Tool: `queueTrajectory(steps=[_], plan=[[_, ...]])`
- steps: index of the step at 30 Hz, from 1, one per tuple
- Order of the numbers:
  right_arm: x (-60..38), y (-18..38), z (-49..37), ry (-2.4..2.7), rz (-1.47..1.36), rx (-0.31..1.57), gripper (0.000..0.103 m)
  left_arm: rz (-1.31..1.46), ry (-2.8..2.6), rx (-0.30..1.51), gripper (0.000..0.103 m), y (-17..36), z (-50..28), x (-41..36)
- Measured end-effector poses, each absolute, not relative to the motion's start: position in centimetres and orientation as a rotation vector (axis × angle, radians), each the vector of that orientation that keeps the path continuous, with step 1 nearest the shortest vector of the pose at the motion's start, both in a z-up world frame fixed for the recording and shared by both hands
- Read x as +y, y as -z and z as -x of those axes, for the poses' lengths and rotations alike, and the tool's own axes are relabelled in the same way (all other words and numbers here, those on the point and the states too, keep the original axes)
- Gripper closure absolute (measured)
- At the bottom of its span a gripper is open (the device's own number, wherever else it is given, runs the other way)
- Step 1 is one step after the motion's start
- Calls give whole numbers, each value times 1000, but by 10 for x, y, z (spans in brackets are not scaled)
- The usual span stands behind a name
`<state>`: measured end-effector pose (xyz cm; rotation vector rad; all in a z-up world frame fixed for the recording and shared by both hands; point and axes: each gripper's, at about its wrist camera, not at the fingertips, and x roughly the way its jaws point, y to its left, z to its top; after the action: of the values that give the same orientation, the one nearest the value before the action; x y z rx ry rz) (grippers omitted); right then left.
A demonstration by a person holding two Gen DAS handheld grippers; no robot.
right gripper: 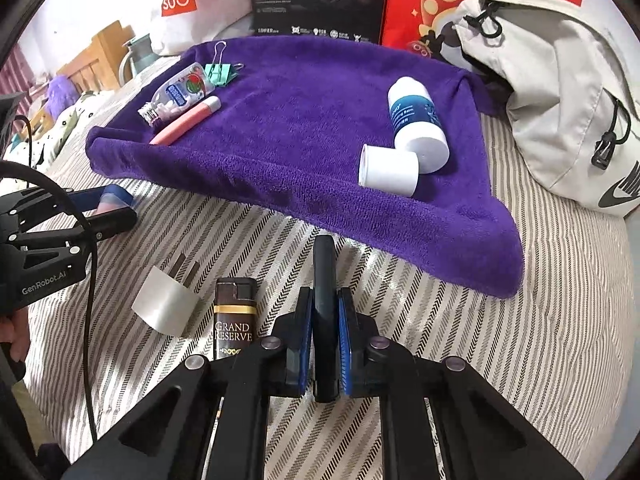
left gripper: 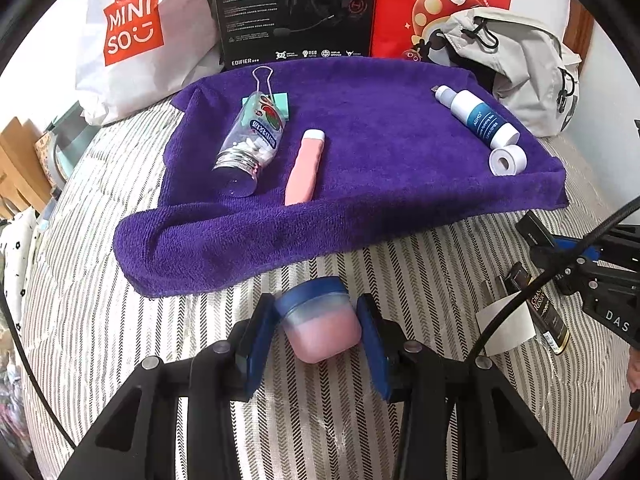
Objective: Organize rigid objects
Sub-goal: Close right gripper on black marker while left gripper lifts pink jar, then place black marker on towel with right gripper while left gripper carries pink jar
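A purple towel (left gripper: 360,140) lies on the striped bed. On it rest a clear bottle of white pills (left gripper: 252,140), a pink tube (left gripper: 306,166), a mint binder clip (left gripper: 276,98), a white-and-blue bottle (left gripper: 478,118) and a white cap (left gripper: 506,160). My left gripper (left gripper: 316,320) is shut on a small pink jar with a blue lid (left gripper: 318,320), just in front of the towel's near edge. My right gripper (right gripper: 324,320) is shut on a flat dark blue object (right gripper: 324,300), held edge-on above the bed short of the towel (right gripper: 300,152).
A brown Grand Reserve box (right gripper: 234,320) and a piece of white tape (right gripper: 164,306) lie on the bed (right gripper: 520,340) beside my right gripper. A grey backpack (right gripper: 560,100) sits at the right. A Miniso bag (left gripper: 132,28), a black box (left gripper: 296,8) and a red box (left gripper: 440,0) stand behind the towel.
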<state>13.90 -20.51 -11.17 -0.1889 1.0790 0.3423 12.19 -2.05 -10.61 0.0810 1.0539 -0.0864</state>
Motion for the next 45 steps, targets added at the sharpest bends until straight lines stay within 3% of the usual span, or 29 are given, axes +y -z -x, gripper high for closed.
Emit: queueTrajectory(steps=[18,31,45], plan=[[-225,80,-128,-421,80,1074,91,29,176,1000,63,63,-116,8],[-220,54,-180,-461,35,1017,91,20,192,985,63,53,-159,5],[-192,96,-274,-382,103,1073,91,21,180,1016,63,67,-197,13]])
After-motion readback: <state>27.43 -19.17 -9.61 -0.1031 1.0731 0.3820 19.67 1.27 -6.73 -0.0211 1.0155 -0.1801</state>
